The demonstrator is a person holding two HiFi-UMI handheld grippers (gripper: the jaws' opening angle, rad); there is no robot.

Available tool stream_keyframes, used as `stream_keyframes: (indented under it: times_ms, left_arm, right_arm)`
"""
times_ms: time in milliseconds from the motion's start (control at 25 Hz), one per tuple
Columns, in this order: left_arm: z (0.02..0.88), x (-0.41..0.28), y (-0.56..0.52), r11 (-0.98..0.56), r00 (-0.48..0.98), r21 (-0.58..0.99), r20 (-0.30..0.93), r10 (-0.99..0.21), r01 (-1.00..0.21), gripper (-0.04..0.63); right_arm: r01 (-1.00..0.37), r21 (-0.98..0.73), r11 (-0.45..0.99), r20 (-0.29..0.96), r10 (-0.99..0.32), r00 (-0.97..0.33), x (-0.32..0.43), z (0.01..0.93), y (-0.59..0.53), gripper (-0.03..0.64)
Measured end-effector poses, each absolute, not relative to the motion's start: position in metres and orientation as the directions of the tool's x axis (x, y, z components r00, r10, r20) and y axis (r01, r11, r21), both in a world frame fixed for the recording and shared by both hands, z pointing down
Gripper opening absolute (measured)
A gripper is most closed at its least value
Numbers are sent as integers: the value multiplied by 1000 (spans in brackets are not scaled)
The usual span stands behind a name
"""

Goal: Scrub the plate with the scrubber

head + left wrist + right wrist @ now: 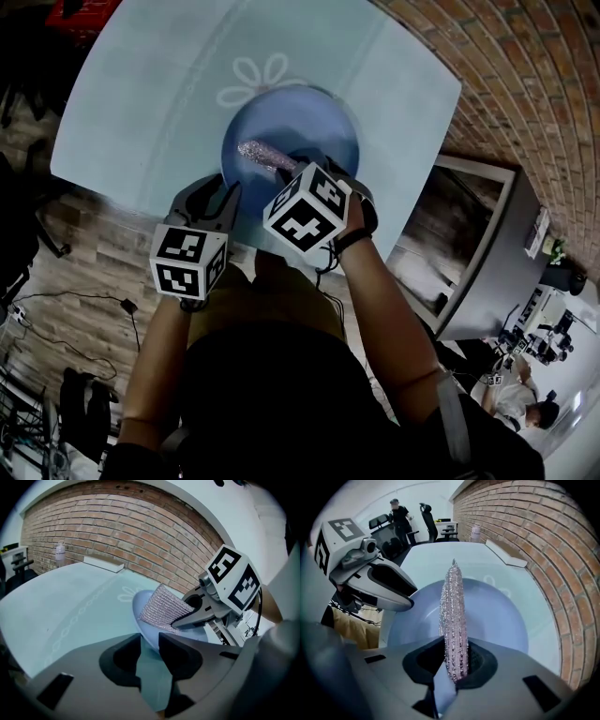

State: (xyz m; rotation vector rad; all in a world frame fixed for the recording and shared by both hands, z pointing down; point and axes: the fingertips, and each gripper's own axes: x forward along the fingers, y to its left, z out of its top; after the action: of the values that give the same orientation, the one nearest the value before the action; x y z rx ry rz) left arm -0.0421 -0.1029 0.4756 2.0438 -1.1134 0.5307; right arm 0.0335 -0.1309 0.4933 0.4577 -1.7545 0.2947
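Showing a pale blue bench [141, 94] from above, with a round blue plate [309, 117] lying near its front edge (beside a white flower pattern printed on the bench top). The right hand-held gripper [296, 171] is reaching over the plate, its jaws clamping a silvery mesh scrubber [265, 157]. The scrubber is standing on its thin edge and pointing out across the plate's middle. The left hand-held gripper [225, 192] is sitting at the plate's near-left edge, its jaws closing on the rim. A brick wall [525, 75] is running along the bench's right side.
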Motion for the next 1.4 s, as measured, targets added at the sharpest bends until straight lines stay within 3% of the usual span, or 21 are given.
stream_keyframes:
  times_ms: [320, 520, 720, 920, 1160, 1400]
  left_arm:
    - [478, -45, -102, -355, 537, 404, 647, -541, -843, 129]
    - [478, -44, -103, -358, 540, 404, 645, -541, -842, 128]
    - [479, -41, -106, -358, 542, 407, 646, -538, -840, 129]
    - [474, -43, -100, -360, 542, 405, 643, -541, -840, 129]
    - [473, -45, -98, -358, 542, 407, 640, -544, -840, 129]
    - [472, -44, -99, -366, 541, 399, 641, -544, -841, 129]
  right_arm:
    - [-524, 244, 816, 937, -337, -88, 59, 493, -177, 86]
    - [-515, 310, 799, 936, -352, 18, 99, 492, -193, 86]
    - [-409, 286, 867, 958, -250, 141, 134, 496, -173, 83]
    - [-368, 165, 915, 981, -113, 158, 136, 492, -130, 83]
    - [-323, -48, 945, 995, 73, 66, 107, 492, -80, 83]
    - [-280, -142, 949, 989, 125, -79, 68, 494, -64, 81]
